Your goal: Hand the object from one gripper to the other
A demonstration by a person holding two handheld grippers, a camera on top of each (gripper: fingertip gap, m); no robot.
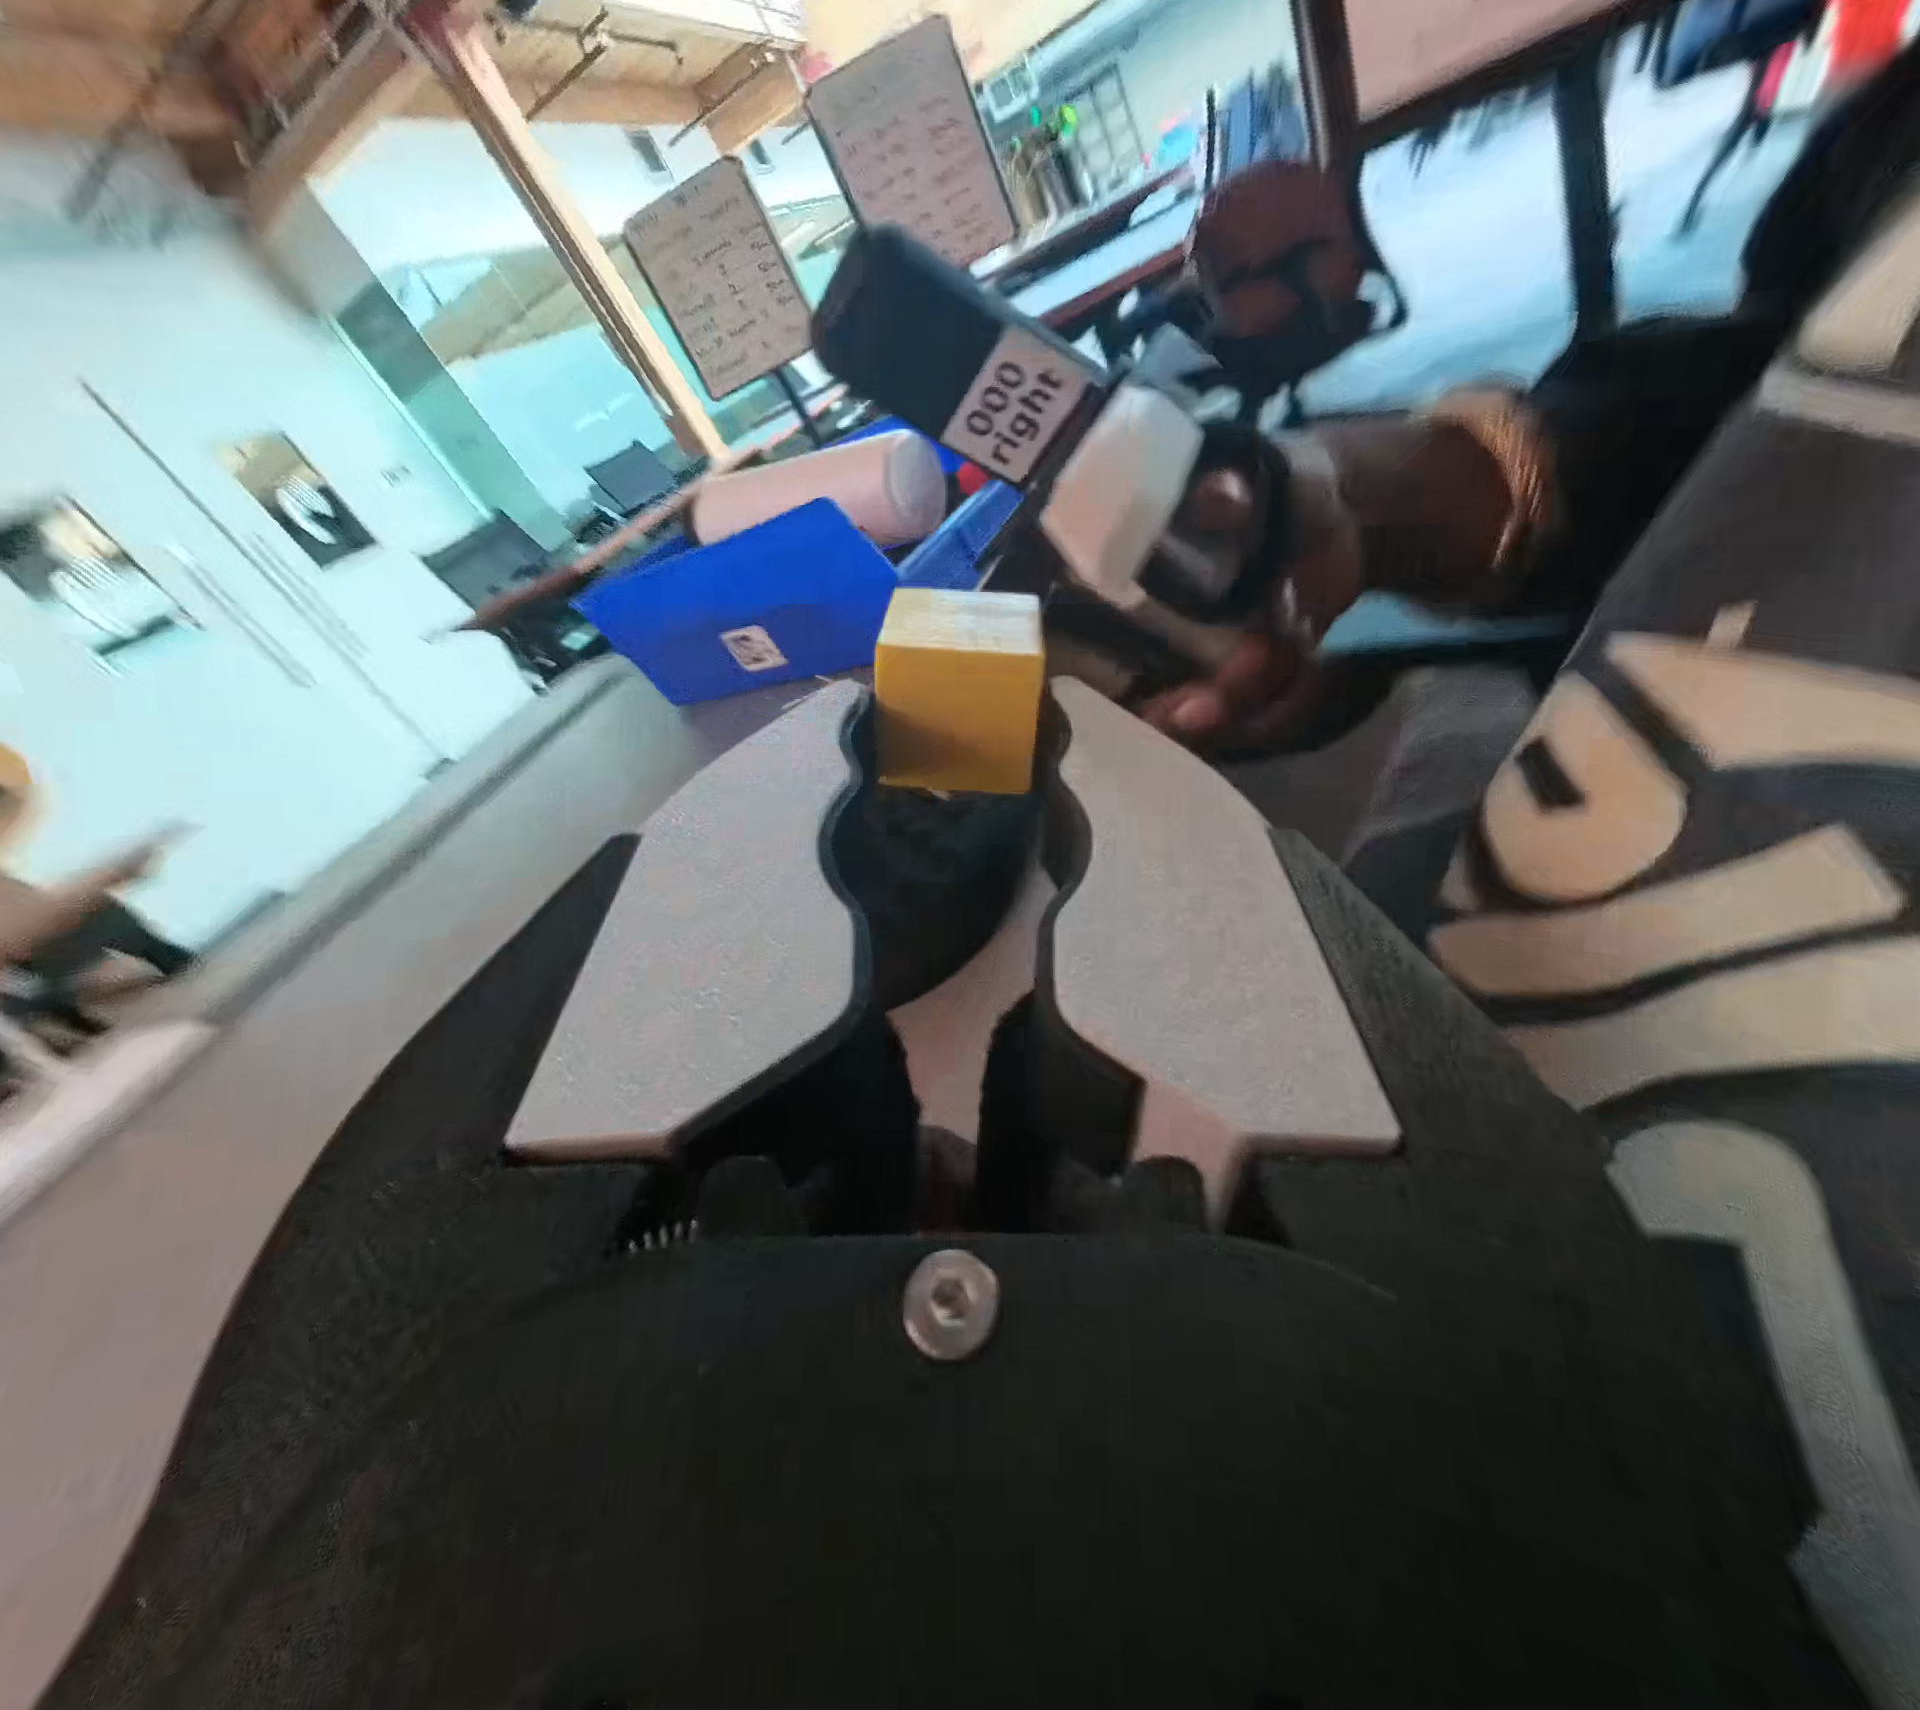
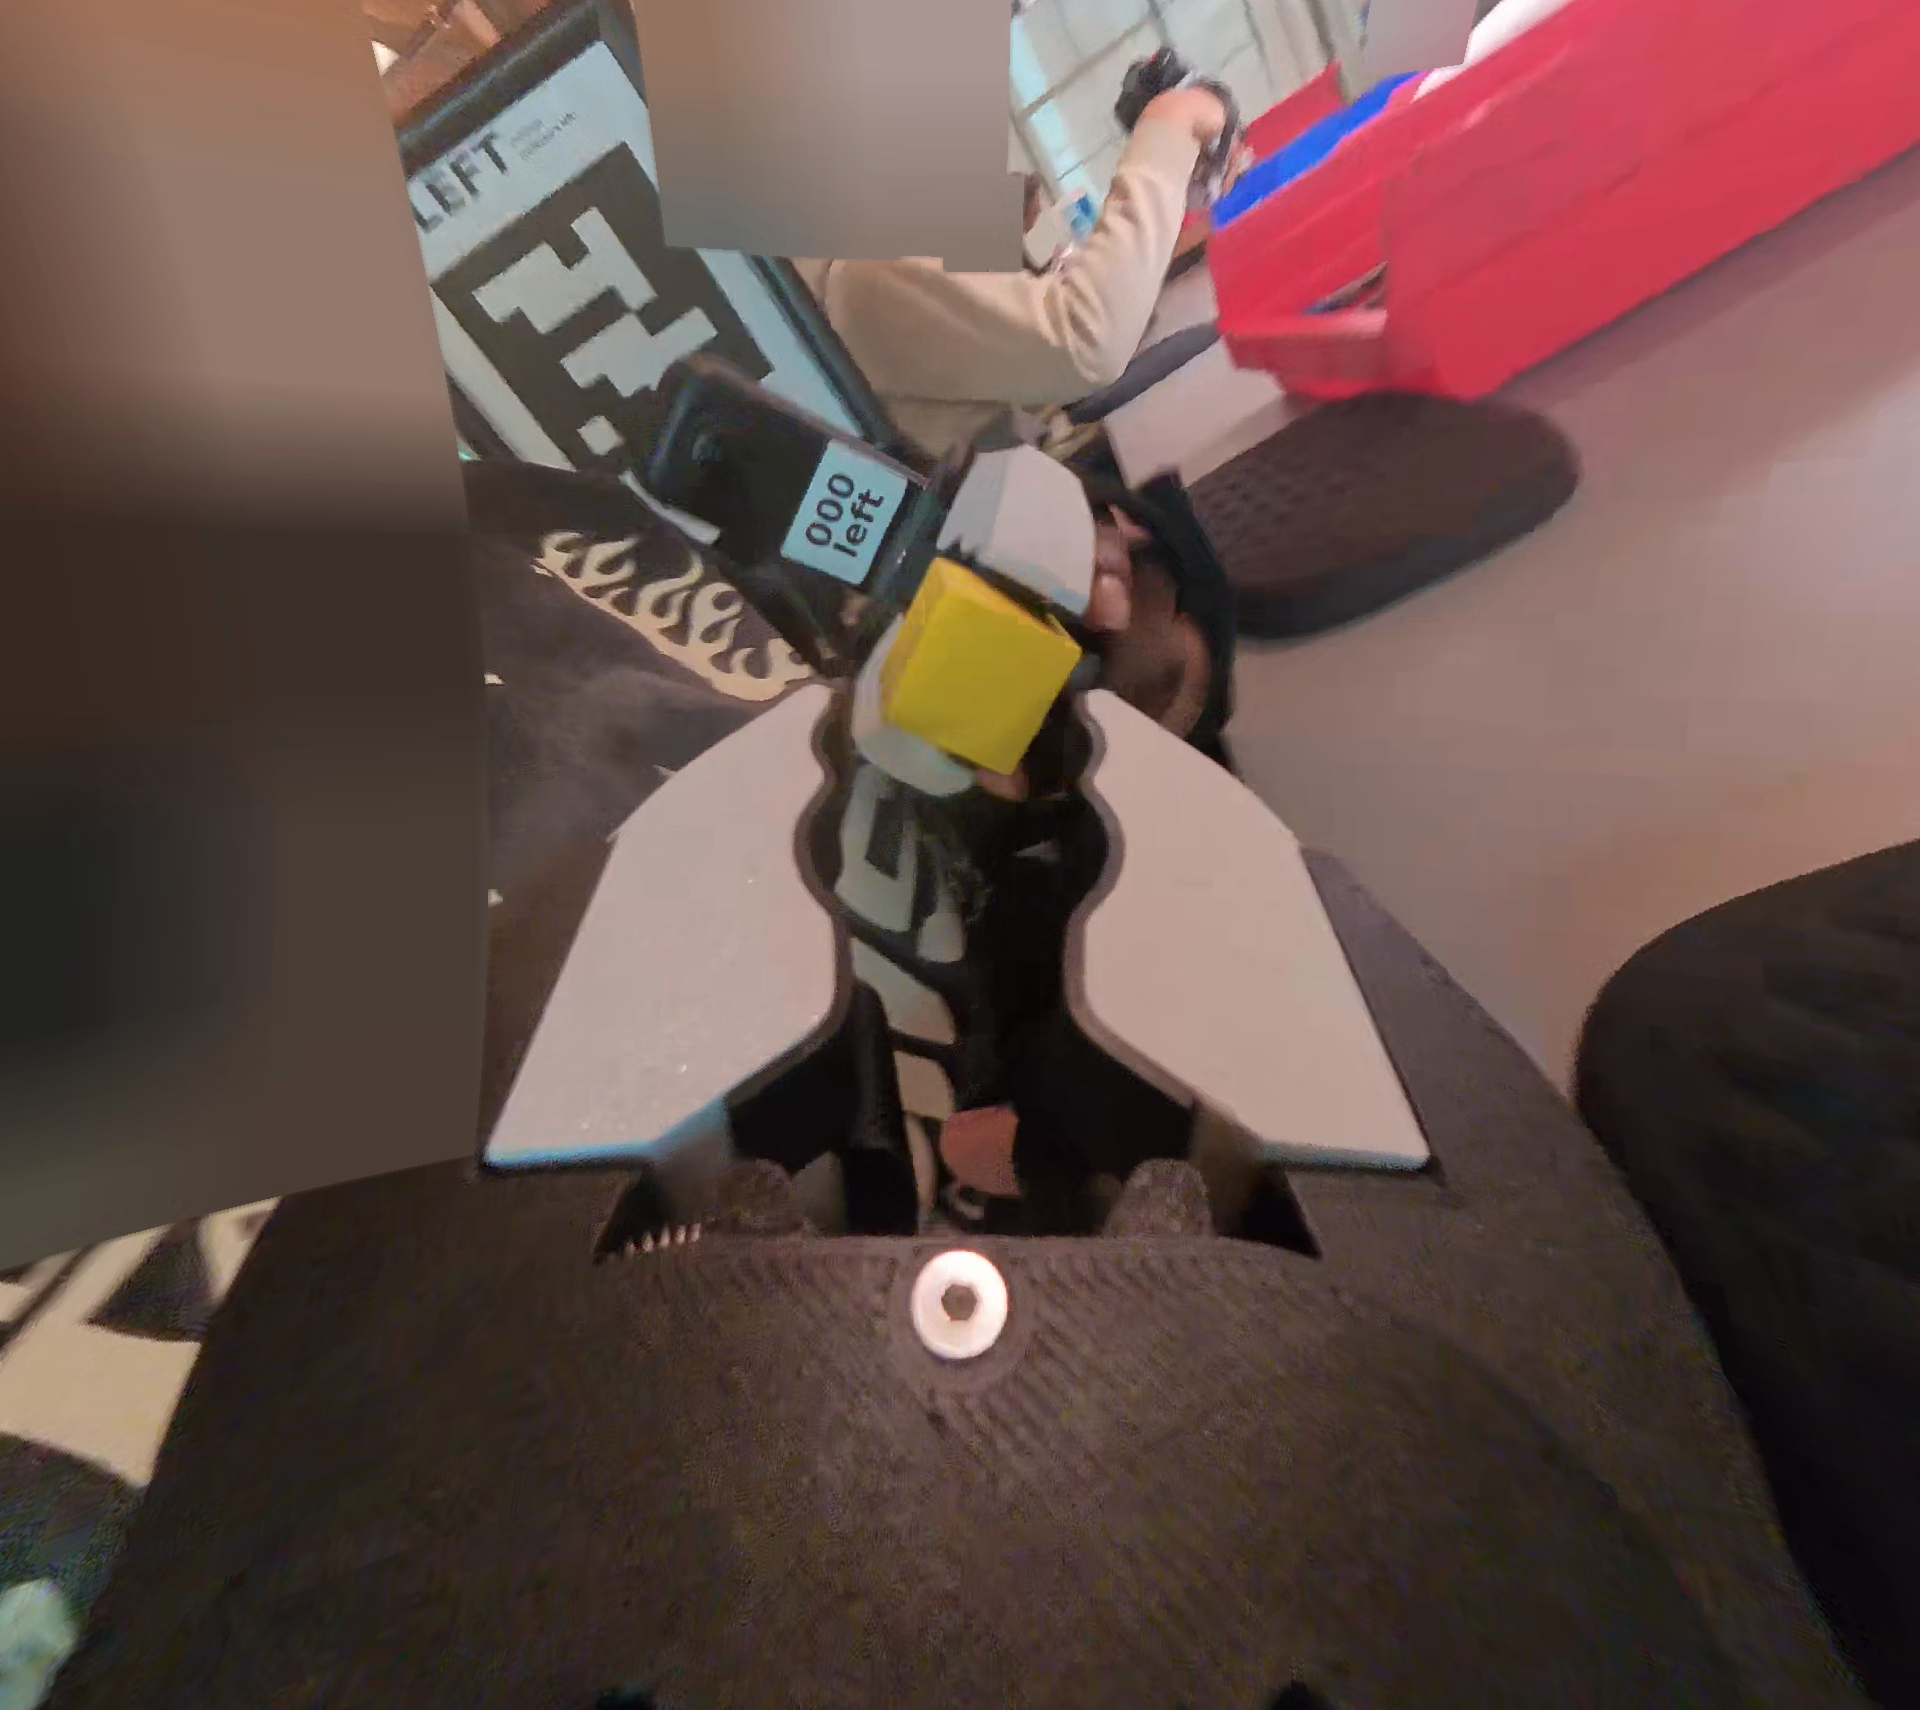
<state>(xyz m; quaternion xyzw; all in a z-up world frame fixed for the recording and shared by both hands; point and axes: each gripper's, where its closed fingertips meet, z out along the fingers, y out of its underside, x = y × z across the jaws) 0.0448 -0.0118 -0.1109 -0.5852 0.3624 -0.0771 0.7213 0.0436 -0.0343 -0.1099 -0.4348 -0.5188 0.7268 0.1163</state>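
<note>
The desk [image 1: 343, 881] runs away to the left in the left wrist view, with a blue bin [image 1: 748, 595] standing well back on it toward its far edge and a pale roll just behind the bin. A red bin [image 2: 1558, 206] sits on another surface in the right wrist view.

The left tool [image 1: 956, 730] is pinching the yellow block [image 1: 958, 692] between its fingertips, lifted clear of the desk; the block juts out past the tips, so most of it is free to be taken. The right tool [image 2: 956, 730] is spread, with nothing between its fingers. From its own camera the block [image 2: 977, 668] lies just ahead of its tips, roughly on the line of the gap, though the blur makes it hard to say whether the tips have reached the block's sides.

By my reading the pickup is done and the handover is midway: the two tools are meeting. What remains is for the right tool to close on the exposed part of the block, and the left to let go.
</note>
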